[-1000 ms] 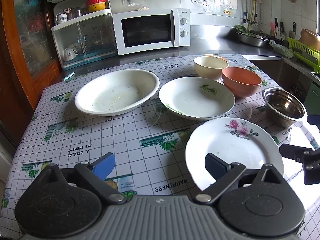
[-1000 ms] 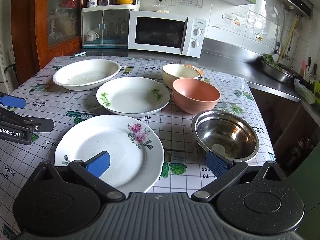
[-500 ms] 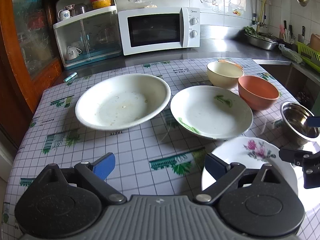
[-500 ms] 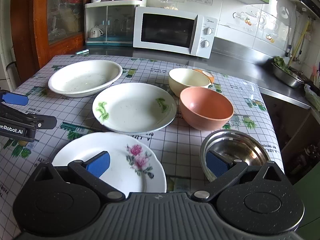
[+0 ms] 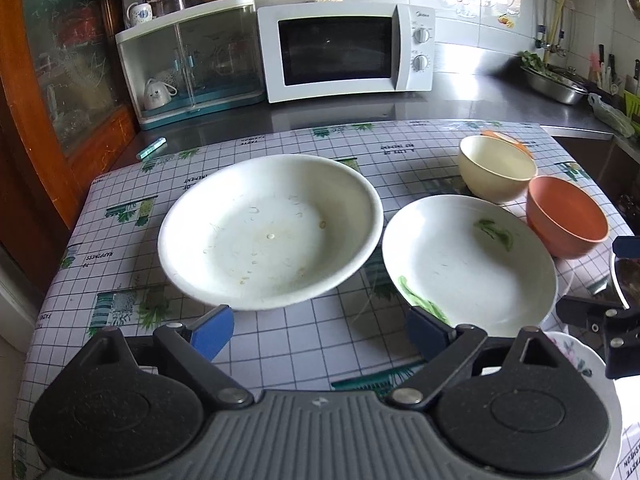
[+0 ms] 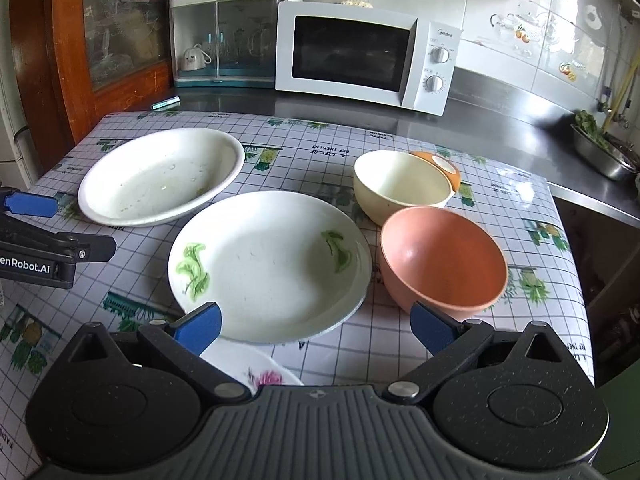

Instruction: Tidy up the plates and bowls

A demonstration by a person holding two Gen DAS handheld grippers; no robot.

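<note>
glossy crockery on a slick printed cover

the bench cover (image 6: 332, 152) looks like shiny plastic sheet. the white plate (image 6: 268, 264) and deep dish (image 5: 268, 232) gleam like glazed ceramic. the orange bowl (image 6: 444, 256) looks matt and smooth, the cream bowl (image 6: 400, 188) likewise. the counter (image 6: 500, 120) behind is brushed metal. each claw body (image 5: 316, 424) is speckled matt black plastic.

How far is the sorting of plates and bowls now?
Nothing looks stacked yet. The big white dish, the green-leaf plate, the cream bowl and the orange bowl sit separately on the table. Both the left gripper and right gripper are open, holding nothing.
</note>
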